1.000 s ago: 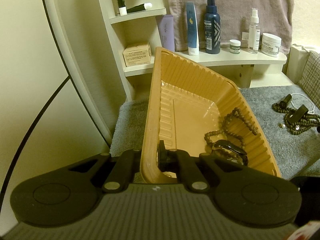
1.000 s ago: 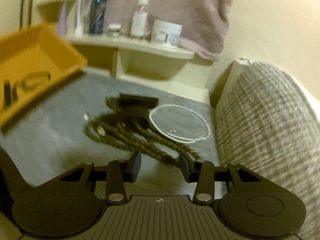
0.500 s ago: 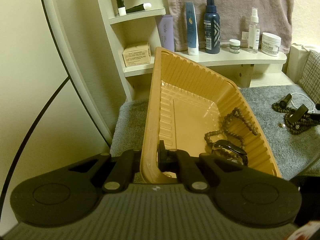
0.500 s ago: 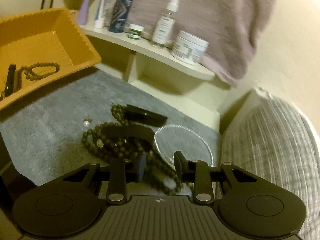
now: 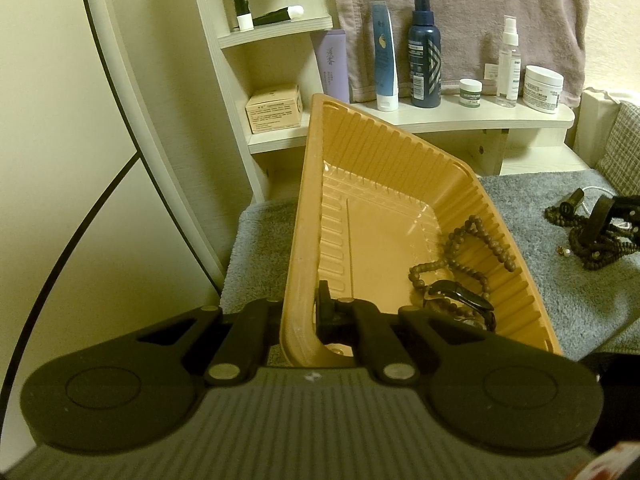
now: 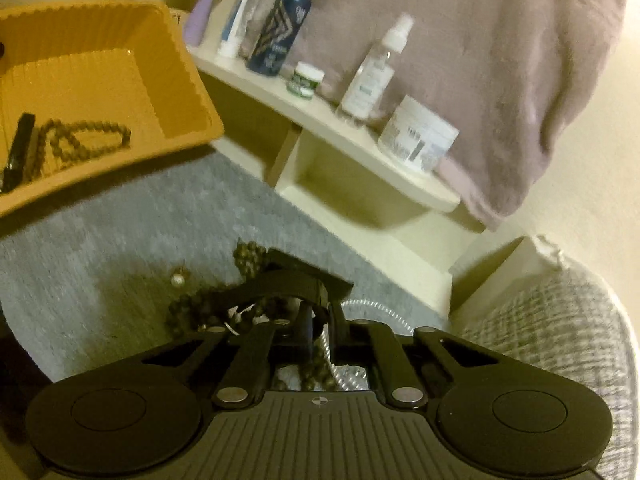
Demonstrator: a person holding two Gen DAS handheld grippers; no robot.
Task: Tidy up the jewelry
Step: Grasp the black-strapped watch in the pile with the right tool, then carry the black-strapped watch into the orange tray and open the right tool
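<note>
Grey mat [image 5: 560, 304], tray [image 5: 316, 208] tilted, lengthwise away

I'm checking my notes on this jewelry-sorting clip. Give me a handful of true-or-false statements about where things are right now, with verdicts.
1. The left hand-held gripper is clamped on the orange tray's wall. True.
2. The orange tray holds nothing. False: a brown bead strand and a black watch lie in it.
3. The right hand-held gripper is shut on a black strap in the jewelry pile. True.
4. The dark blue spray bottle lies on the grey mat. False: it stands on the shelf.
5. A small pearl rests on the grey mat beside the dark beads. True.
</note>
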